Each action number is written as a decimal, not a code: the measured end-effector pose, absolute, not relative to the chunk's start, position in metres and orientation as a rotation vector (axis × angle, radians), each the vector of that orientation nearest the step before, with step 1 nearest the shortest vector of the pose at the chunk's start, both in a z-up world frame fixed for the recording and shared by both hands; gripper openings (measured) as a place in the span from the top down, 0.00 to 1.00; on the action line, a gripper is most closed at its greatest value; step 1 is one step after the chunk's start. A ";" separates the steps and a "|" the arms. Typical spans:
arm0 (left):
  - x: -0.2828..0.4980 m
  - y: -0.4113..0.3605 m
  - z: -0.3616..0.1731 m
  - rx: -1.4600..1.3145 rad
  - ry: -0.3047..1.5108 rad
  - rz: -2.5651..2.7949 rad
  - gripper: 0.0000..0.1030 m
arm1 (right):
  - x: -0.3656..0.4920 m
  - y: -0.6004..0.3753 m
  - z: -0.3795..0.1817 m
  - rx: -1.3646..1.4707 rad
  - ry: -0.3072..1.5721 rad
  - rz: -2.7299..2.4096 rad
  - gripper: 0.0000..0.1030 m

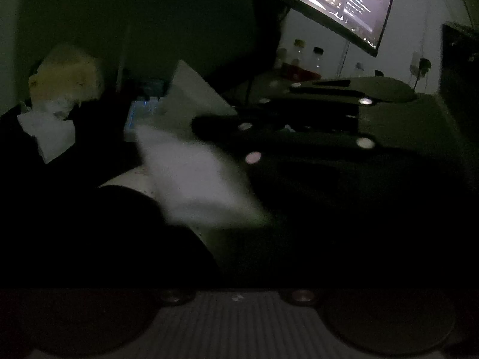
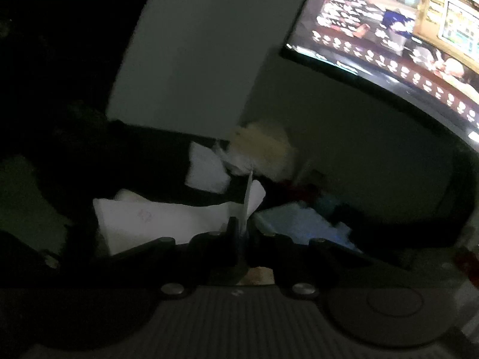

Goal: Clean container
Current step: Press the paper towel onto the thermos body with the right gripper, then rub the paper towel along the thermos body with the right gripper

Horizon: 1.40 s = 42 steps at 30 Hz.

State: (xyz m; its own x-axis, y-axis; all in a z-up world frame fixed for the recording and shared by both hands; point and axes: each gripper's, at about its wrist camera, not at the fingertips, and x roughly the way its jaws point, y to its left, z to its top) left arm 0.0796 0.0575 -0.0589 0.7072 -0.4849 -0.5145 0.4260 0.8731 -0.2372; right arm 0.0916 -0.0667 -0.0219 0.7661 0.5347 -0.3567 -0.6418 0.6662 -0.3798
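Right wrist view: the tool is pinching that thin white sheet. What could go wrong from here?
1. The right tool seems to grip the white sheet by one thin edge, so it may slip out or tear under wiping pressure.
2. Both views are dark and blurred, so contact would be hard to judge.
3. In the left wrist view, small bottles stand beyond that tool, and a wide sweep might knock them over.

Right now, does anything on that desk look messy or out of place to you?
Yes. Crumpled white tissues lie loose at the left beside a fluffy yellowish thing, and a pale sheet sprawls across the dark desk. The right gripper pinches a thin white sheet on edge. The room is too dark for more.
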 end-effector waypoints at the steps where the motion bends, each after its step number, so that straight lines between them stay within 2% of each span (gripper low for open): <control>1: 0.079 0.058 -0.059 -0.102 0.600 -0.509 0.22 | 0.098 -0.071 -0.018 -0.473 0.255 0.695 0.92; 4: 0.079 0.057 -0.059 -0.093 0.599 -0.508 0.22 | 0.123 -0.083 -0.004 -0.325 0.393 0.779 0.90; 6: 0.079 0.056 -0.059 -0.086 0.598 -0.507 0.21 | 0.138 -0.090 0.005 -0.253 0.475 0.831 0.79; 8: 0.079 0.055 -0.059 -0.080 0.598 -0.506 0.20 | 0.145 -0.092 0.010 -0.254 0.508 0.834 0.50; 10: 0.079 0.055 -0.059 -0.077 0.597 -0.505 0.20 | 0.145 -0.093 0.011 -0.287 0.497 0.802 0.38; 11: 0.079 0.055 -0.059 -0.076 0.596 -0.506 0.19 | 0.144 -0.094 0.010 -0.300 0.479 0.793 0.34; 13: 0.079 0.055 -0.060 -0.074 0.593 -0.510 0.19 | 0.138 -0.095 0.007 -0.323 0.433 0.779 0.34; 17: 0.080 0.056 -0.060 -0.076 0.594 -0.512 0.19 | 0.120 -0.101 0.000 -0.309 0.348 0.853 0.40; 22: 0.080 0.057 -0.060 -0.071 0.594 -0.509 0.19 | 0.125 -0.111 -0.008 -0.162 0.444 1.035 0.43; 24: 0.079 0.057 -0.060 -0.070 0.592 -0.504 0.19 | 0.126 -0.110 -0.006 -0.175 0.433 1.051 0.61; 25: 0.078 0.057 -0.060 -0.068 0.591 -0.501 0.18 | 0.125 -0.110 -0.005 -0.182 0.431 1.063 0.87; 26: 0.078 0.057 -0.060 -0.065 0.590 -0.499 0.17 | 0.125 -0.108 -0.004 -0.191 0.431 1.062 0.94; 31: 0.073 0.047 -0.058 -0.063 0.589 -0.479 0.16 | 0.121 -0.102 -0.002 -0.239 0.435 0.982 0.94; 36: 0.074 0.044 -0.058 -0.052 0.590 -0.480 0.13 | 0.141 -0.089 0.013 -0.307 0.555 0.855 0.94; 42: 0.076 0.041 -0.056 -0.051 0.595 -0.477 0.13 | 0.136 -0.066 0.022 -0.418 0.605 0.821 0.94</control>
State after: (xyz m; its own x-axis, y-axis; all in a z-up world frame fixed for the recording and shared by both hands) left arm 0.0760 0.0411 -0.0555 0.7228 -0.4467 -0.5272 0.4177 0.8902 -0.1816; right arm 0.1359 -0.0663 0.0220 0.5310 0.5501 -0.6445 -0.7785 0.6171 -0.1147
